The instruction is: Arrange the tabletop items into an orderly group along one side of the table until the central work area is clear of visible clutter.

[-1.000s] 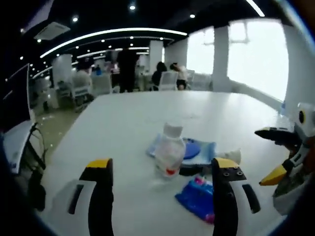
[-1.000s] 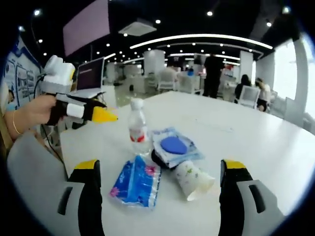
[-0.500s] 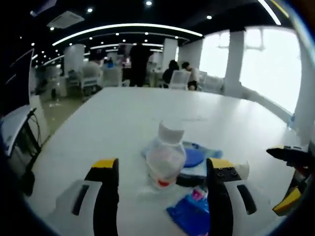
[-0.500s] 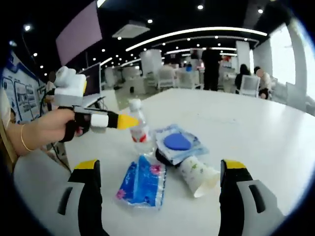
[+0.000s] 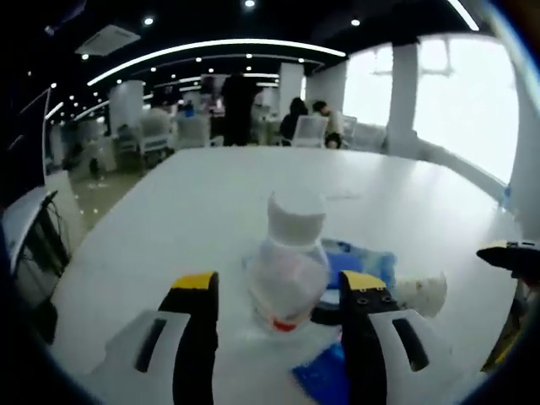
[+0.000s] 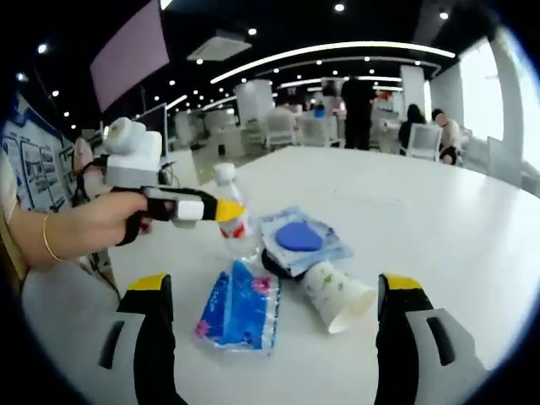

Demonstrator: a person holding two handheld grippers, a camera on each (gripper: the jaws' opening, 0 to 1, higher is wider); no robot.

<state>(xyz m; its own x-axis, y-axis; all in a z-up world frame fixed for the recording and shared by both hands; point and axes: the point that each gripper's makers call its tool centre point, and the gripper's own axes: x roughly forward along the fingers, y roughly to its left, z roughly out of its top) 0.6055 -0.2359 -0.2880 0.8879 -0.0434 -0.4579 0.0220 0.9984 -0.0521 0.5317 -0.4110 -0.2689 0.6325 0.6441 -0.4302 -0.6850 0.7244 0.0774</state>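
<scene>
A clear plastic bottle (image 5: pixel 289 268) with a white cap and red label stands on the white table (image 5: pixel 211 194), between the yellow-tipped jaws of my left gripper (image 5: pixel 278 285), which is open with a small gap on each side. Behind the bottle lie a blue-lidded packet (image 5: pixel 359 263), a toppled paper cup (image 5: pixel 423 291) and a blue tissue pack (image 5: pixel 325 380). In the right gripper view, the left gripper (image 6: pixel 226 211) reaches the bottle (image 6: pixel 234 226) from the left. My right gripper (image 6: pixel 276 287) is open, wide around the tissue pack (image 6: pixel 240 308), cup (image 6: pixel 337 295) and packet (image 6: pixel 299 240).
A hand (image 6: pixel 84 228) holds the left gripper. The table (image 6: pixel 439 211) stretches bare to the far side and right. A black item (image 6: pixel 272 266) peeks from under the packet. Chairs, desks and people (image 5: pixel 295 122) fill the background. The right gripper's tip (image 5: pixel 510 253) enters at the right.
My left gripper has moved forward so the bottle now sits between its jaws, which have narrowed slightly. The right gripper has stayed open and nearly still.
</scene>
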